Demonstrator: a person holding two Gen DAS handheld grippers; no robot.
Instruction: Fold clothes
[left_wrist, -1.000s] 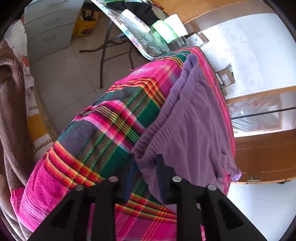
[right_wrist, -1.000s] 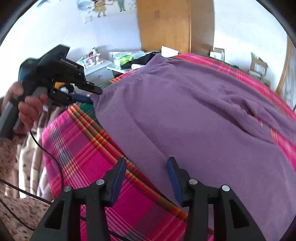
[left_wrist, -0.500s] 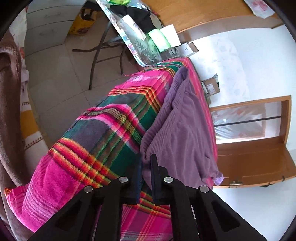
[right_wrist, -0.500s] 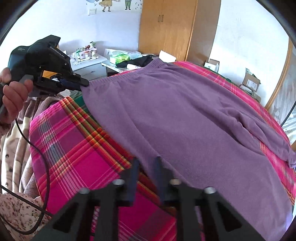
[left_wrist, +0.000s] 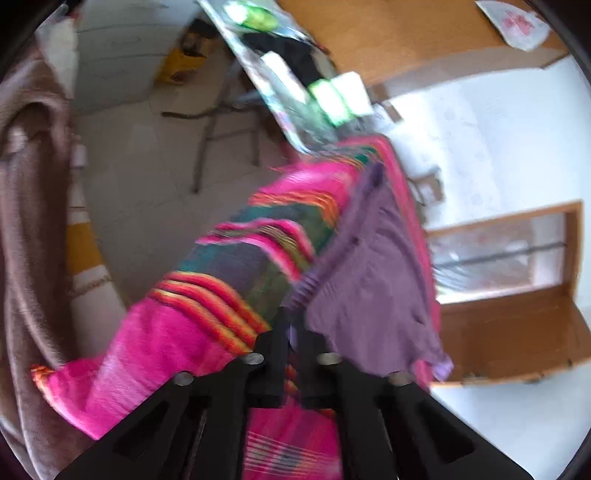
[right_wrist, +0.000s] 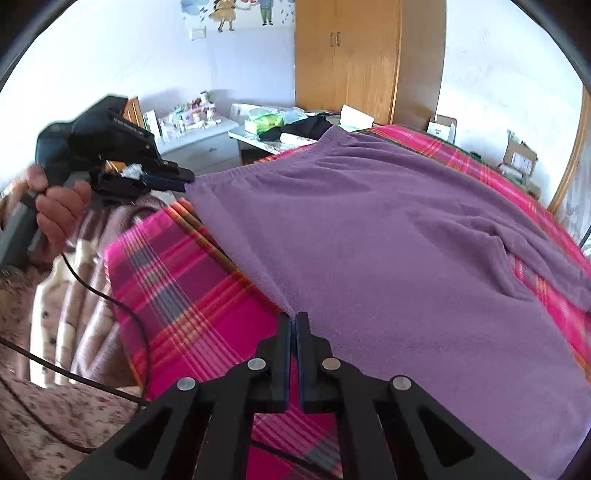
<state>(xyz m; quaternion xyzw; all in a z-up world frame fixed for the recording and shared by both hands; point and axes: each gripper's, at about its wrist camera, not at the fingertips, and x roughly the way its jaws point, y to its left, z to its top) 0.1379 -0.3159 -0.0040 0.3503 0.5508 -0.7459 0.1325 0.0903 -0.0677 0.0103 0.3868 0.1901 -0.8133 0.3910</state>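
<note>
purple garment (right_wrist: 388, 240) between both grippers' fingers (right_wrist: 284, 332)

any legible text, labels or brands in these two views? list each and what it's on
Nothing reads cleanly.
White lettering on the left gripper housing: a brand-like word, too blurred to read.
Label on the cardboard box at right: too small.
Bottles and boxes on the dresser: print too small.
Green packet on the side table: unreadable.
Wall decal of cartoon figures: no words visible.
Left wrist view: motion-blurred, nothing readable.

Bed w/ pink-green-orange plaid woven blanket (right_wrist: 177, 295), lower left to right edge; purple fleece garment (right_wrist: 369, 240) spread flat on it, centre-right.
</note>
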